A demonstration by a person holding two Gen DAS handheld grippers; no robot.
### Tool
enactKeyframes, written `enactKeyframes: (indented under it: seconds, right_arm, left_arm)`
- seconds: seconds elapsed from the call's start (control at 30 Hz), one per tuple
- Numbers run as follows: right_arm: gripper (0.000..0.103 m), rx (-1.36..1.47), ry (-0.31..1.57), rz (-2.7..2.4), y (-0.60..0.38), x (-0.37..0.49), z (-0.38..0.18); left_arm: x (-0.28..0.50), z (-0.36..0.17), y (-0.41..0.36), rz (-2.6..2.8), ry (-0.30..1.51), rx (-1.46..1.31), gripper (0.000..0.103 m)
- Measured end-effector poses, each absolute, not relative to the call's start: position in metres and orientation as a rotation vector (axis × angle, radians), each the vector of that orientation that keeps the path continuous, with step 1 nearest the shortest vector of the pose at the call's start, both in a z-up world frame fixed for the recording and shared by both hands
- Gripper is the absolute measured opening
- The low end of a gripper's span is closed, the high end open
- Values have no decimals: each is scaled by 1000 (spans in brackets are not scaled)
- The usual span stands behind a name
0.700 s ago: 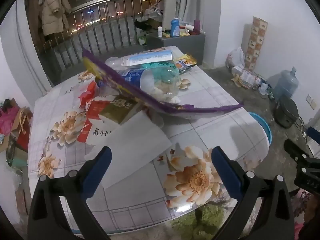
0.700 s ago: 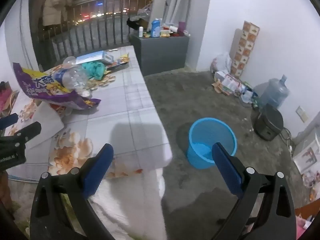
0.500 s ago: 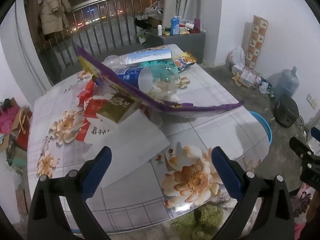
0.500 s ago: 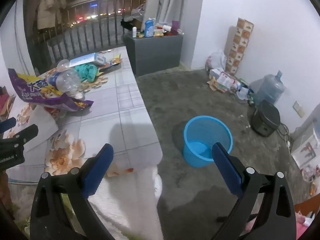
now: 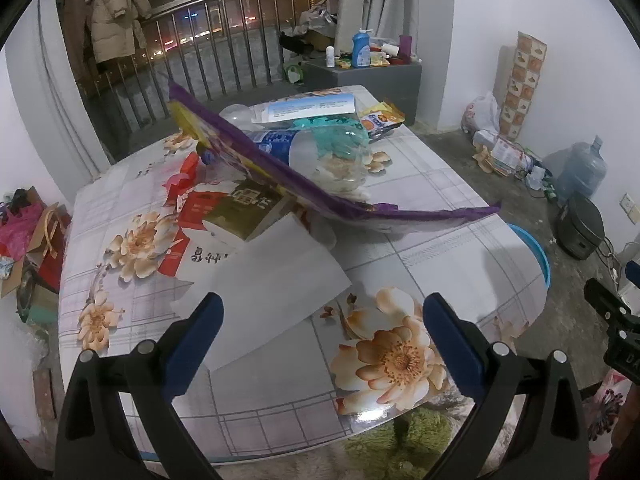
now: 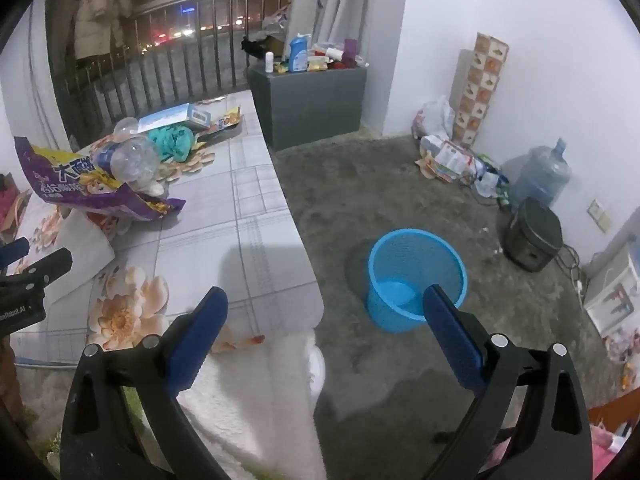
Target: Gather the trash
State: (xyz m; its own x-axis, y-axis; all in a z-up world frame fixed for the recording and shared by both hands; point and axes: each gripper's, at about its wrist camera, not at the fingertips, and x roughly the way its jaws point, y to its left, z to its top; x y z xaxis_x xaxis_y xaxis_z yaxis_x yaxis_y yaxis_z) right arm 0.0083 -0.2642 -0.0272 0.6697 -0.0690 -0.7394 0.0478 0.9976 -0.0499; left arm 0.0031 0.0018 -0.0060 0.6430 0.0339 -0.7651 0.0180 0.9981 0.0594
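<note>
Trash lies on the floral table (image 5: 420, 216): a purple snack bag (image 5: 288, 172), a clear plastic bottle (image 5: 320, 152), a white sheet of paper (image 5: 276, 284), a red and gold carton (image 5: 236, 208), a teal crumpled bag (image 5: 336, 128) and a blue-white box (image 5: 312, 106). My left gripper (image 5: 320, 336) is open and empty above the near table edge, just short of the paper. My right gripper (image 6: 326, 332) is open and empty over the floor, near the blue trash basket (image 6: 416, 276). The purple bag (image 6: 92, 188) and bottle (image 6: 128, 156) also show in the right wrist view.
A grey cabinet (image 6: 316, 100) with bottles stands behind the table. A water jug (image 6: 540, 176), a dark cooker (image 6: 532, 236) and a pile of bags (image 6: 448, 152) line the right wall. A white fluffy rug (image 6: 256, 392) lies at the table's near edge. A railing (image 5: 224, 40) is at the back.
Both grippers have drifted slightly; the right wrist view has pulled back and up a little, showing more floor. Both stay open. The trash has not moved.
</note>
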Motion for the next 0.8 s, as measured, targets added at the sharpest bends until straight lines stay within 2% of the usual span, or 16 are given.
enactKeyframes:
  seconds: [0.8]
  right_arm:
    - [93,-37,832,-49,-253,10,-25]
  left_arm:
    - [5,-7,10,27,878,53,98]
